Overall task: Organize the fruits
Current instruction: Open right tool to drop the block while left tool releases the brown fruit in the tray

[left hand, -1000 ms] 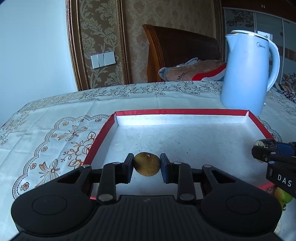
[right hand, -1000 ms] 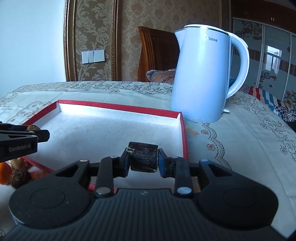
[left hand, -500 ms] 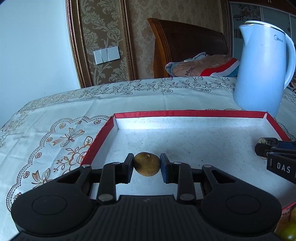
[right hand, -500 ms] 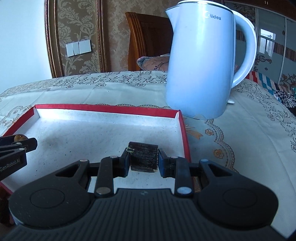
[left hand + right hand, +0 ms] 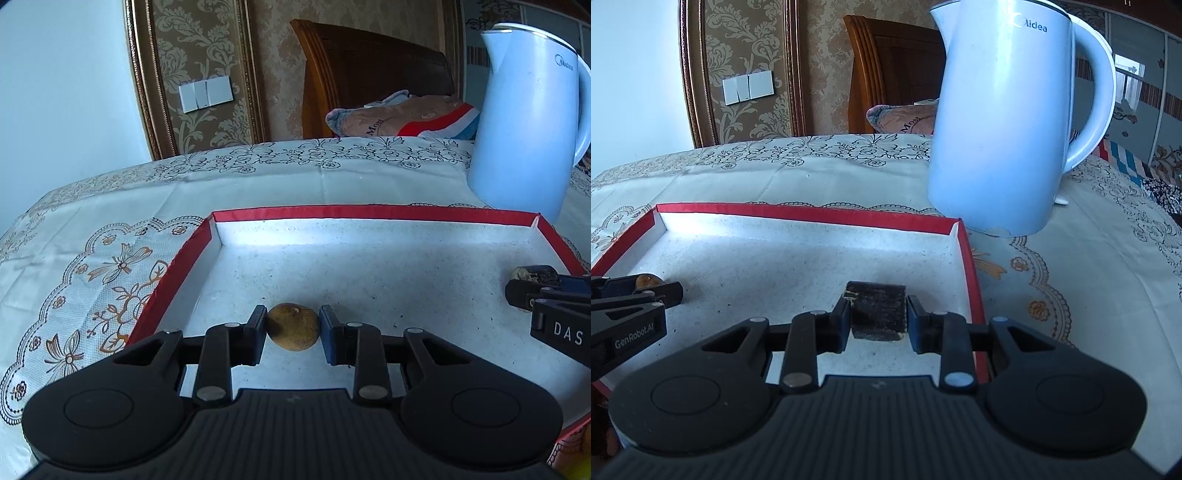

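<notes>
A shallow red-rimmed tray with a white floor lies on the tablecloth. Over its near left part my left gripper is shut on a small round brown fruit. In the right wrist view my right gripper is shut on a dark brown block-shaped piece, above the near right part of the tray. Each gripper shows at the edge of the other's view: the right gripper with the dark piece at the right, the left gripper with the fruit at the left.
A pale blue electric kettle stands on the tablecloth just behind the tray's far right corner. A wooden headboard and a folded cloth lie beyond the table. More fruit peeks in at the lower right corner.
Both grippers have moved forward over the tray with their loads still held; the kettle looms larger and nearer in the right wrist view. The fruits outside the tray have slipped mostly out of sight.
</notes>
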A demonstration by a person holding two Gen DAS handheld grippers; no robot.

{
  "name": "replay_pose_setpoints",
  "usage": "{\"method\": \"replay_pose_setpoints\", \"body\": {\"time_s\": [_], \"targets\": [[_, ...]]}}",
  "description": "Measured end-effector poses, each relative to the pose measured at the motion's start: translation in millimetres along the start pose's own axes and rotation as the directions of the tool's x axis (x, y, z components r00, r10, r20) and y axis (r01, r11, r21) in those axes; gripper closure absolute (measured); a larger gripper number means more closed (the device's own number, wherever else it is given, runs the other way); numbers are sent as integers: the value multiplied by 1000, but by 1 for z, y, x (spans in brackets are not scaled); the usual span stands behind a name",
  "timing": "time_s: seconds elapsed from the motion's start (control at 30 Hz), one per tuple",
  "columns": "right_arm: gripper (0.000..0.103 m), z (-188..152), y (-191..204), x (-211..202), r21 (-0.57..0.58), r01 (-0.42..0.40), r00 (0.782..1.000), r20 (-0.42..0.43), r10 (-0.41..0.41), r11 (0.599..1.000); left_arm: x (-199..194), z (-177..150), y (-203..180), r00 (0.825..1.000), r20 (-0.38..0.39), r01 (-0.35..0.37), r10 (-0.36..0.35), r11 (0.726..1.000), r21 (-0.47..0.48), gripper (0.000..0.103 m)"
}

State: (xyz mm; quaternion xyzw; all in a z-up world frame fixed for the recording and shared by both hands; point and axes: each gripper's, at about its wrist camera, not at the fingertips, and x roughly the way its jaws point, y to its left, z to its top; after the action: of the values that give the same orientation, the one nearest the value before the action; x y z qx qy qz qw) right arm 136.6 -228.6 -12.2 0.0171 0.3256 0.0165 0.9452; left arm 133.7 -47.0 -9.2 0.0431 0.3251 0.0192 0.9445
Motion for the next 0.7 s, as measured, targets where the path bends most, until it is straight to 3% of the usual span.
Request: {"method": "replay_pose_setpoints", "body": {"time_s": [0.37, 0.43, 0.63, 0.7], "targets": [[71, 0, -1, -1, 15, -17, 1000, -5, 17, 1000, -1, -2, -1, 1000, 7, -13, 13, 1000, 6, 73], [64, -1, -1, -2, 19, -26, 1000, -11, 26, 999, -2, -2, 0, 1000, 4, -10, 10, 1000, 1, 73], [64, -2, 1, -3, 11, -18, 1000, -5, 18, 1000, -2, -2, 3, 1000, 0, -6, 6, 1000, -15, 73], [59, -1, 1, -3, 16, -17, 1000, 1, 17, 1000, -3, -3, 2, 1000, 3, -9, 9, 1000, -6, 73]]}}
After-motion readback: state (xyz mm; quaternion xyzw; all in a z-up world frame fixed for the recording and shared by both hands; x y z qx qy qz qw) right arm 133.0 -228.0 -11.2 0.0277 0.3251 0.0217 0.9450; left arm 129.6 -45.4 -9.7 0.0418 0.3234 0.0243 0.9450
